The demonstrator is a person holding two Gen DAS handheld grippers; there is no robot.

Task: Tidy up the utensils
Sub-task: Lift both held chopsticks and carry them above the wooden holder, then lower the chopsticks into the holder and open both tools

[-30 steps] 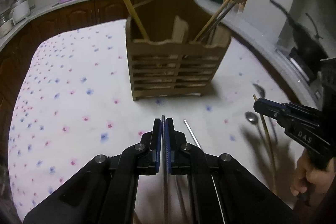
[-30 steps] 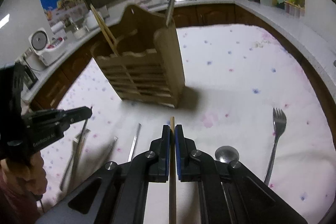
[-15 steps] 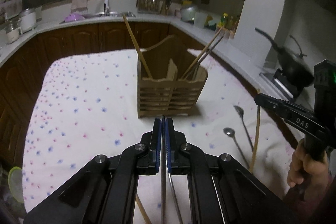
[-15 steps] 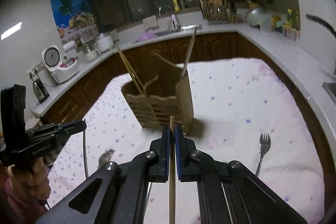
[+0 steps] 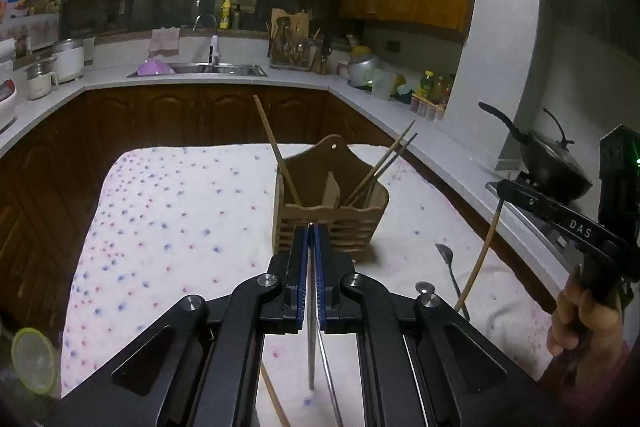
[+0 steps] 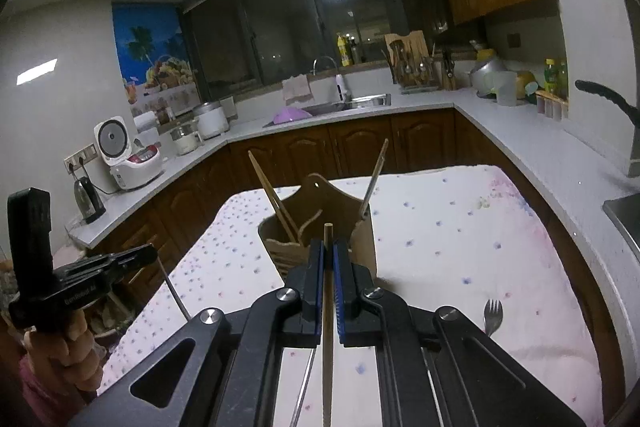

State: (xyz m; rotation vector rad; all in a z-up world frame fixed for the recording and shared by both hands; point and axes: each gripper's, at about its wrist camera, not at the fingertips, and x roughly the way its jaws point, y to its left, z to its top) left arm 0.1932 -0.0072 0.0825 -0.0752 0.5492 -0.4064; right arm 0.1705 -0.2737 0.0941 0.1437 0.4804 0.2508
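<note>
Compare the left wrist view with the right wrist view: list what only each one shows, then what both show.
Only the left wrist view shows two spoons lying on the cloth, a wok on the stove, and the left gripper shut on a metal chopstick.

Only the right wrist view shows a fork, a rice cooker, and the right gripper shut on a wooden chopstick.

Both show the holder with chopsticks standing in it, the cloth and the sink.

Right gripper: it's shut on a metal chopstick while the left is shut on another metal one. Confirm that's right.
Not quite. The right gripper is shut on a wooden chopstick, tan and round-tipped in the right wrist view; the left wrist view shows it too. The left gripper is indeed shut on a metal chopstick.
</note>
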